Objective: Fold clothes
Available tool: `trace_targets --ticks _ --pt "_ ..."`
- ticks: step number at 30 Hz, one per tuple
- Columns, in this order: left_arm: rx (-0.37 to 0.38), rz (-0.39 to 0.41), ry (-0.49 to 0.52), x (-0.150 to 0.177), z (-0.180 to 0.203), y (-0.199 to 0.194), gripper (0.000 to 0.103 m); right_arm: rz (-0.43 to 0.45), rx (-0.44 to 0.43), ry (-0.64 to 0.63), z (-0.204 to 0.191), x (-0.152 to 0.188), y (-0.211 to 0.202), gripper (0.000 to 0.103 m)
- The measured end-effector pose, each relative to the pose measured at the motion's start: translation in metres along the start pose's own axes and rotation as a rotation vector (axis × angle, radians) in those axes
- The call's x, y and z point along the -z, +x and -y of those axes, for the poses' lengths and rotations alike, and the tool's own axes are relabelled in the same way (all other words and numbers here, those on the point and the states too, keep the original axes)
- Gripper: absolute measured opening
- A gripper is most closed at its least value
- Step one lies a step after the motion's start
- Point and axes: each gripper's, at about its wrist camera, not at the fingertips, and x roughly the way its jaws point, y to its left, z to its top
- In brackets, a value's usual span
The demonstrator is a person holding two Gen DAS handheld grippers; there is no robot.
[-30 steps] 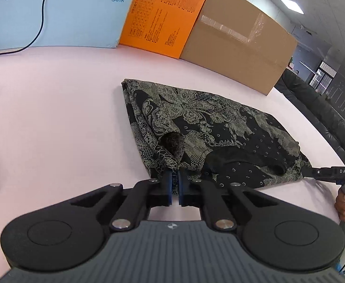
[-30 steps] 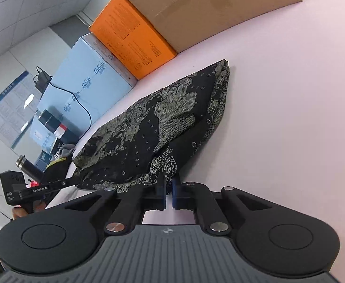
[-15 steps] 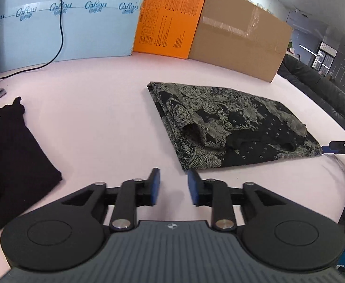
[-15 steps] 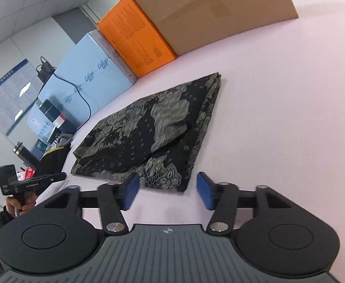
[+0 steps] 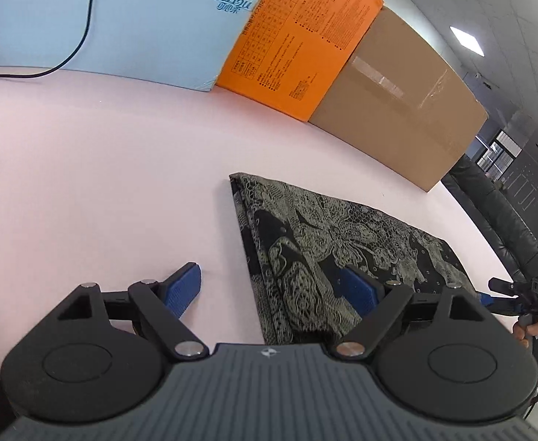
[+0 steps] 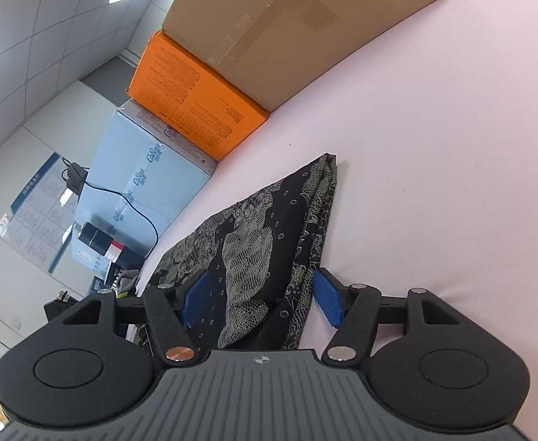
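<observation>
From the left wrist, the folded black garment with a pale lace-like print lies flat on the pale pink tabletop; the left gripper has just been opening, its blue pads spread wide, one over bare table and the other above the cloth, the garment's near edge between them but not pinched; a light blue carton, an orange printed box and a brown cardboard box line the far side; the right gripper shows at the cloth's far end.

From the right wrist, the right gripper stands spread, straddling the garment's near end without pressing it.
</observation>
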Motion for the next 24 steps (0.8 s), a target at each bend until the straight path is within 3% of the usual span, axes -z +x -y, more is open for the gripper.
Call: trace_targets --ticks 7,13,24 --pt "0.018 0.003 0.037 -0.015 0.010 0.031 0.083 -0.012 -0.047 0.010 0.010 -0.014 0.018 0.045" --pt "-0.055 0.020 0.170 -0.020 0.035 0.060 0.084 -0.022 -0.050 0.026 0.016 -0.029 0.038 0.032" --pt "-0.138 0.013 0.296 -0.012 0.054 0.066 0.084 -0.034 -0.029 -0.029 0.010 -0.036 0.056 0.031"
